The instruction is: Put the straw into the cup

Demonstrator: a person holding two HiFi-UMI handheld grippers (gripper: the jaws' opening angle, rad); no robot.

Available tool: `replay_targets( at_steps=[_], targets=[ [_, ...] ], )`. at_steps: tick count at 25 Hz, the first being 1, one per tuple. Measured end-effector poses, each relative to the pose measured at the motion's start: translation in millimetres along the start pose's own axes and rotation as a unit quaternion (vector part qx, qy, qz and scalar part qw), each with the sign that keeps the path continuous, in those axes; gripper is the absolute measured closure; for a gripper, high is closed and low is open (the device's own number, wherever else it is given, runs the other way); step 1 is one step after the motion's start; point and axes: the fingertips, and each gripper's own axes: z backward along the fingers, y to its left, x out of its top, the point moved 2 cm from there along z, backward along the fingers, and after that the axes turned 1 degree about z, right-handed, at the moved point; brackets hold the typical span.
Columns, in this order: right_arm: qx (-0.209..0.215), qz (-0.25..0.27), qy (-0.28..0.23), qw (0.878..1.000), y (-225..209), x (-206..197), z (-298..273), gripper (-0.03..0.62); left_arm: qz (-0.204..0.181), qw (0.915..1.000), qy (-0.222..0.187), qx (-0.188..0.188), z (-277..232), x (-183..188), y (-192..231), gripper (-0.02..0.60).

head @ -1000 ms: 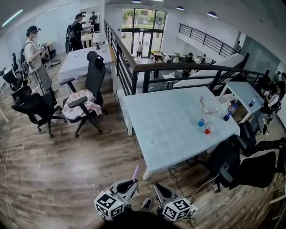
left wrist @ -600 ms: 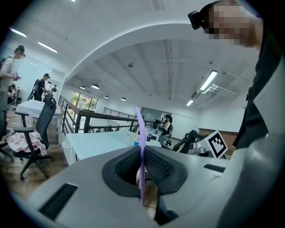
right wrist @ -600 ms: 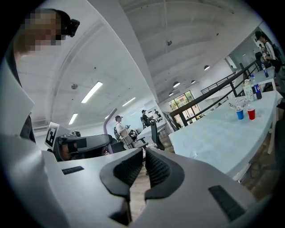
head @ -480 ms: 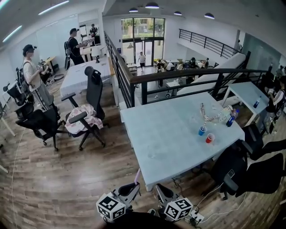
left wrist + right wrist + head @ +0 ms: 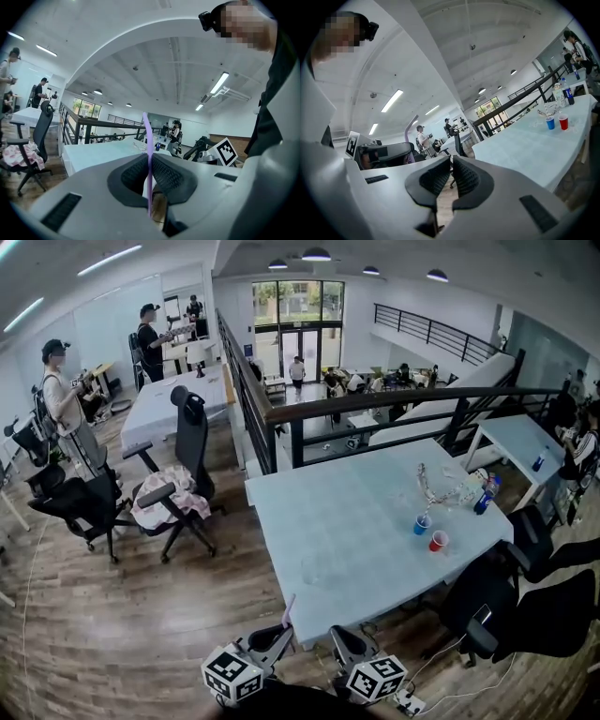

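One purple straw (image 5: 147, 136) stands pinched upright in the left gripper (image 5: 150, 161)

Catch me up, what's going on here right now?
A person stands just short of the pale table, a gripper in each hand. The left gripper has its jaws shut on a purple straw, held upright. The right gripper is shut with nothing in it. A blue cup and a red cup sit toward the table's right side, not yet reached.

table (image 5: 337, 521): pale blue | 1 blue cup (image 5: 422, 524) just beside 1 red cup (image 5: 438, 541) | 1 bottle (image 5: 484, 495) near right edge
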Motion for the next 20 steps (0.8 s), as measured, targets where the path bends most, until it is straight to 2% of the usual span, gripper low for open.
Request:
replay_targets(
  at_steps=[5,13,20],
  targets=[
    [-0.011,-0.006,0.009,1.000,-16.7,4.7,-32.6,0.556,0.009,0.9999,0.007,-0.010,-21.5,1.8,32.6,0.545],
    [-0.061,-0.006,-0.003,0.998,-36.3,32.4,-101.2,0.556,0.000,0.9988,0.005,-0.049,-58.2,33.4,108.7,0.545],
    [-0.098,-0.015,-0.001,0.995,-43.6,38.7,-155.7,0.556,0.012,0.9966,0.013,-0.081,-76.1,45.0,170.9,0.545]
  ],
)
